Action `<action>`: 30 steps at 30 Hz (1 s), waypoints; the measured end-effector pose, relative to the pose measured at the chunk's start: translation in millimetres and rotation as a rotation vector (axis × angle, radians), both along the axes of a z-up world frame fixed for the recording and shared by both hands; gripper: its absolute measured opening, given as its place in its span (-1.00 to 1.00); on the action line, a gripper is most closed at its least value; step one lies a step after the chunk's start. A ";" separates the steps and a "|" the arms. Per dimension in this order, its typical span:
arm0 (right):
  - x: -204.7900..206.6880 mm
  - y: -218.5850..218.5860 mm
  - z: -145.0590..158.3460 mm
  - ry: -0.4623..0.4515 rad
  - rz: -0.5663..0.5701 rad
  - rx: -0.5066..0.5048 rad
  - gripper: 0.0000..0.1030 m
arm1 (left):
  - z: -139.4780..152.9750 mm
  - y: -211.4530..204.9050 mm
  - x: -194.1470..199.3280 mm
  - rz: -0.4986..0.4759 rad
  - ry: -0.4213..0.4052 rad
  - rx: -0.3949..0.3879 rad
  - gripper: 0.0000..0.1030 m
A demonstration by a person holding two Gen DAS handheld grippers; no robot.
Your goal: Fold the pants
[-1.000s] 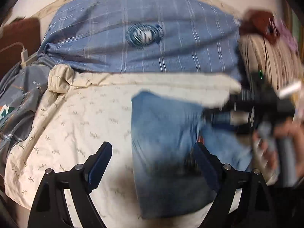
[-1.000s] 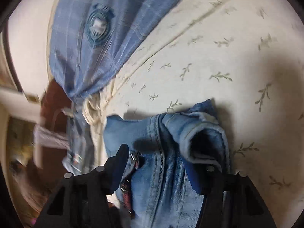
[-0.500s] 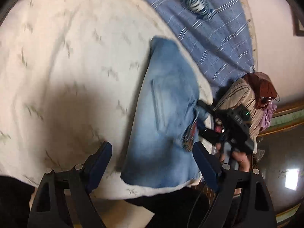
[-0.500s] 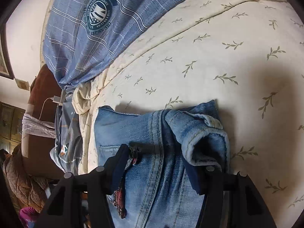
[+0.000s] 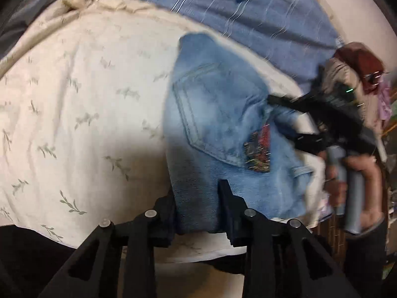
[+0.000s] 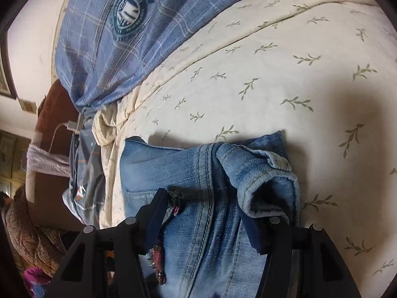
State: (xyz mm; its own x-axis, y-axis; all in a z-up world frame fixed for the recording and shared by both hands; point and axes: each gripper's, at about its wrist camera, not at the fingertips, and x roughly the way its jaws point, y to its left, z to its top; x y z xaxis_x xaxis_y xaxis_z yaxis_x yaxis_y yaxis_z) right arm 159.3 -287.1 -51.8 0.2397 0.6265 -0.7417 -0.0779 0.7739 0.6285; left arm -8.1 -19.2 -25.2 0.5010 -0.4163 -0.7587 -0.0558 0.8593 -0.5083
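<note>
Folded light blue jeans (image 5: 218, 124) lie on a cream bedspread with a leaf print (image 5: 74, 124). My left gripper (image 5: 197, 211) has closed on the near edge of the jeans, denim pinched between its jaws. My right gripper (image 5: 285, 116) shows at the right of the left wrist view, at the far side of the jeans by the waistband. In the right wrist view the jeans (image 6: 198, 173) fill the space between the right gripper's (image 6: 206, 221) spread jaws, with a rolled hem (image 6: 268, 181) at the right finger. A red patterned tag (image 6: 158, 253) hangs beside the left finger.
A blue plaid pillow with a round crest (image 6: 129, 17) lies at the head of the bed. A grey printed garment (image 6: 84, 173) and a white charger cable (image 6: 72, 125) lie at the bed's side. A brown quilted jacket (image 6: 24, 236) sits beyond the edge.
My left gripper moved in to the jeans' near edge and closed from wide open onto the denim. The right gripper stayed in place with its jaws spread over the jeans.
</note>
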 end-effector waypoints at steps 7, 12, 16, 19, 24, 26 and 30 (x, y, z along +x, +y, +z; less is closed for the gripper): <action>0.7 -0.9 -1.1 0.003 0.002 0.016 0.20 | 37.4 40.6 2.8 0.062 -0.156 -0.111 0.75; 2.3 -1.6 -1.8 0.003 0.002 0.014 0.20 | 4.0 36.7 65.7 -0.010 -0.022 -0.210 0.75; 0.4 -3.9 -1.8 0.001 0.007 0.024 0.20 | -17.1 24.9 81.1 -0.023 0.095 -0.243 -0.35; 1.2 -3.9 -1.8 0.008 0.015 0.024 0.20 | 15.9 7.4 61.2 -0.045 -0.028 -0.068 -0.59; 3.5 4.4 1.1 0.012 0.052 -0.016 0.20 | -7.2 2.5 62.6 0.051 0.048 0.043 -0.31; 3.3 6.2 1.9 0.006 0.056 -0.033 0.20 | 5.2 7.9 62.1 0.021 0.037 -0.004 0.03; 6.0 3.3 -0.7 0.017 0.052 -0.007 0.20 | 27.9 35.2 68.3 0.036 -0.044 -0.133 0.64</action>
State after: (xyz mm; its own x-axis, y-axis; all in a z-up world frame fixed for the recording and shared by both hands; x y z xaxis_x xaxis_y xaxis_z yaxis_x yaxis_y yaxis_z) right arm 165.3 -283.7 -52.6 0.1946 0.6324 -0.7498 -0.1074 0.7736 0.6245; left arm 60.1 16.0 2.7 0.5491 -0.4926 -0.6751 -0.0603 0.7824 -0.6199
